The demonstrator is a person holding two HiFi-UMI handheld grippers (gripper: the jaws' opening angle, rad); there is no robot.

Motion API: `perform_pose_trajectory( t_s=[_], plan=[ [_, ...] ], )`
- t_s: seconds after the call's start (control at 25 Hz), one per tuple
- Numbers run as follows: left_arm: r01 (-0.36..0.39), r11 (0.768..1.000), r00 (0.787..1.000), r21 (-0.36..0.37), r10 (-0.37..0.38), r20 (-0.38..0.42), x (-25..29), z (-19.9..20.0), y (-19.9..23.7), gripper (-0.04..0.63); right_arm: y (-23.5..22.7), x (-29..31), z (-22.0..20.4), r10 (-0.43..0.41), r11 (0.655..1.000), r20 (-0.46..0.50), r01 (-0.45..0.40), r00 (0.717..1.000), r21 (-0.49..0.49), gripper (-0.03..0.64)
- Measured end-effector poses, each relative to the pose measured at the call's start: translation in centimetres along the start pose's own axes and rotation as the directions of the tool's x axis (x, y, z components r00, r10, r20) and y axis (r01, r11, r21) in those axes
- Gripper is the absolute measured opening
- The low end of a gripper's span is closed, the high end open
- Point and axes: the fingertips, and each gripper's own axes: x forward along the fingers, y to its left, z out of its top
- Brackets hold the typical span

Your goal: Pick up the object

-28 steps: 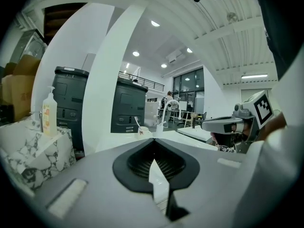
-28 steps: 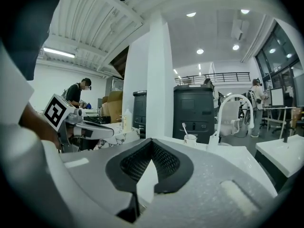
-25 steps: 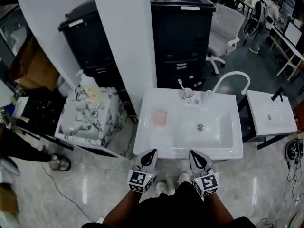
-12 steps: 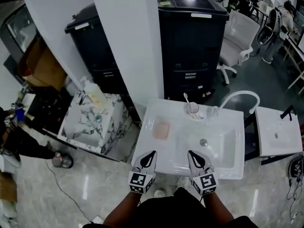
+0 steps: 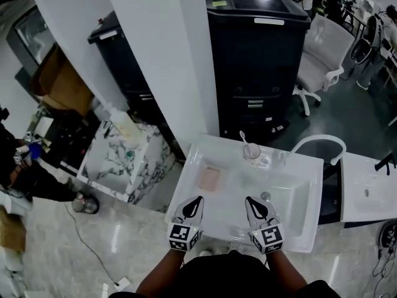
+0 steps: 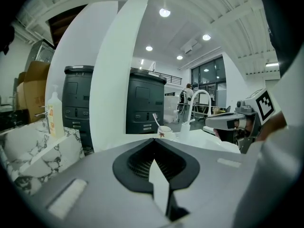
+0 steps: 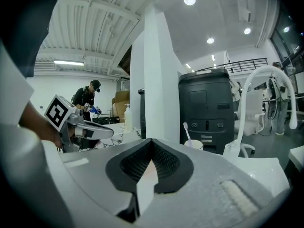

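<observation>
A white sink (image 5: pixel 186 169) lies below me in the head view. On its left ledge rests a pink rectangular block (image 5: pixel 209 179). At the back rim stands a cup with a toothbrush (image 5: pixel 251 152), also visible as the cup (image 6: pixel 165 130) and the cup (image 7: pixel 194 145) in the two gripper views. My left gripper (image 5: pixel 196 202) hovers over the sink's near edge, shut and empty, just short of the pink block. My right gripper (image 5: pixel 253 203) hovers beside it, also shut and empty. The left gripper (image 6: pixel 154 142) and the right gripper (image 7: pixel 151 142) show their jaws pressed together.
A curved white faucet (image 5: pixel 319 143) rises at the sink's back right. A marble-patterned cabinet (image 5: pixel 124 160) with a pump bottle (image 5: pixel 126 124) stands to the left, a second white basin (image 5: pixel 372 194) to the right. A white pillar (image 5: pixel 167 61) and black cabinets (image 5: pixel 257 54) stand behind.
The view has moved forward: the sink has slid nearer and the grippers now hang over its near edge instead of the floor. Both grippers stay shut.
</observation>
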Motion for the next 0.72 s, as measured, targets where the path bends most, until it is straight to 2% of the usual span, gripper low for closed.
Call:
perform_pose_trajectory(
  t_s=[0.48, 0.72],
  plan=[
    [-0.097, 0.995, 0.994, -0.023, 0.096, -0.060, 3.2, -1.9, -0.3, 0.018, -3.0, 0.9, -1.6, 0.085, 0.996, -0.023, -0.084, 0.996, 0.033, 0.003],
    [-0.075, 0.996, 0.991, -0.037, 0.071, -0.113, 4.5, -3.7, -0.5, 0.018, -3.0, 2.2, -2.7, 0.093, 0.995, -0.057, -0.090, 0.994, 0.051, 0.003]
  ],
)
